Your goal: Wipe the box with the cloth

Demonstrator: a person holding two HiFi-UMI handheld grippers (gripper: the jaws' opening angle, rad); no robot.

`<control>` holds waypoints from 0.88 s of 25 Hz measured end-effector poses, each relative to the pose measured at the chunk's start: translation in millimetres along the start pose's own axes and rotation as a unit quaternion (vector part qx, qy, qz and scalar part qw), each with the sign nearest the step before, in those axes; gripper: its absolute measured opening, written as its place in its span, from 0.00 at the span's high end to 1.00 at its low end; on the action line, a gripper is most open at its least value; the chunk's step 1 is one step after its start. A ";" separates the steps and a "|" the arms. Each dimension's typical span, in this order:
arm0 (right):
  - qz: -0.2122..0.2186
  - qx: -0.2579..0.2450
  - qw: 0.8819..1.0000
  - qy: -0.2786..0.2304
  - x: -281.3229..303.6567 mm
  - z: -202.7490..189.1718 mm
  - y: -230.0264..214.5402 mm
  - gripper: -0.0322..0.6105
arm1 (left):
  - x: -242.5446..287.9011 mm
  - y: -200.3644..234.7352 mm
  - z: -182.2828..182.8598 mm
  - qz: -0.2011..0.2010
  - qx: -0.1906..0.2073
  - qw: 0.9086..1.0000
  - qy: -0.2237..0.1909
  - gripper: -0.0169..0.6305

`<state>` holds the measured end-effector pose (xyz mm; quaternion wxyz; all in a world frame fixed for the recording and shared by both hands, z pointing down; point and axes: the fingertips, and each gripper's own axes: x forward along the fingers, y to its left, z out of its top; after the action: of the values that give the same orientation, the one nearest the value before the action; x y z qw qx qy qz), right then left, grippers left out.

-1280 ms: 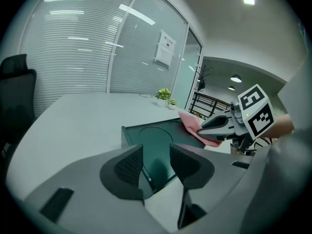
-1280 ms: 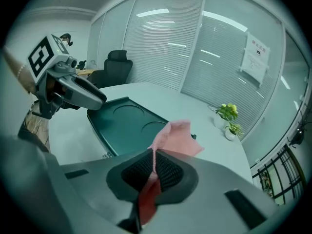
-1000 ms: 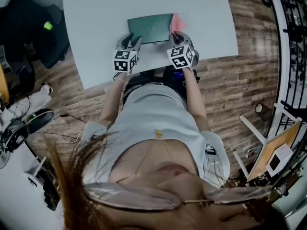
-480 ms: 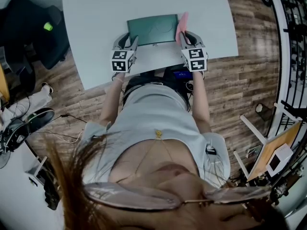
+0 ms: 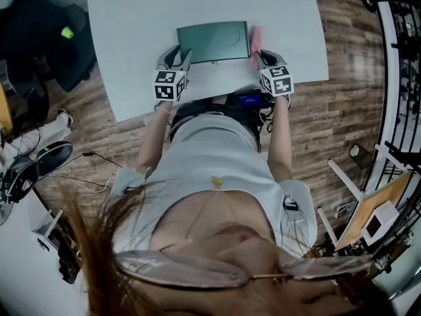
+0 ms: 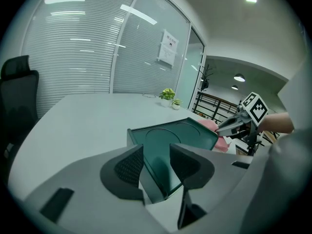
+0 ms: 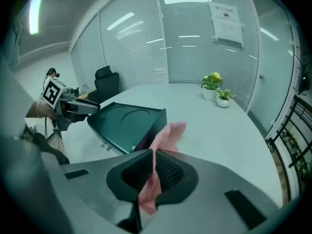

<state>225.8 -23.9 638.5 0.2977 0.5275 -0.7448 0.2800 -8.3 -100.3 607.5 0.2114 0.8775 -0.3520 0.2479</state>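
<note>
A dark green box [image 5: 214, 41] lies flat on the white table [image 5: 131, 18], near its front edge. My left gripper [image 5: 177, 59] sits at the box's near left corner. In the left gripper view that gripper [image 6: 156, 165] has its jaws closed on the corner of the box [image 6: 175, 135]. My right gripper [image 5: 262, 59] is at the box's right side, shut on a pink cloth [image 5: 255, 45]. The cloth [image 7: 168, 133] sticks out from between the pads of the right gripper [image 7: 155, 167] and rests against the side wall of the box [image 7: 126, 123].
Two small potted plants [image 7: 213, 82] stand at the far end of the table. A black office chair [image 7: 108, 79] is beyond the table. In the head view dark bags [image 5: 39, 38] lie on the wooden floor to the left.
My right gripper has carried the cloth from the box's near right corner out to the right and along its right side. The left gripper has stayed on the box's corner.
</note>
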 end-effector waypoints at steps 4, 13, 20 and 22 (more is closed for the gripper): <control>0.041 0.013 0.999 -0.005 12.6 -1.2 5.1 0.91 | -1.2 -0.9 -0.1 -0.004 -0.004 1.000 -0.001 0.71; 0.074 0.041 0.996 -0.014 30.6 11.4 -4.7 0.91 | -1.6 -4.3 0.8 -0.008 -0.012 1.000 -0.004 0.71; 0.076 0.040 0.996 -0.017 49.7 34.2 -17.4 0.91 | -1.9 -1.1 -0.3 -0.003 -0.020 1.000 -0.004 0.71; 0.077 0.038 0.996 -0.018 54.7 42.5 -21.5 0.91 | -1.9 -0.2 -0.4 -0.002 -0.022 1.000 -0.004 0.71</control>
<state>225.4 -95.1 652.8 0.2416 0.4840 -0.7775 0.3208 -9.5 -99.0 606.7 0.2300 0.8741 -0.3570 0.2360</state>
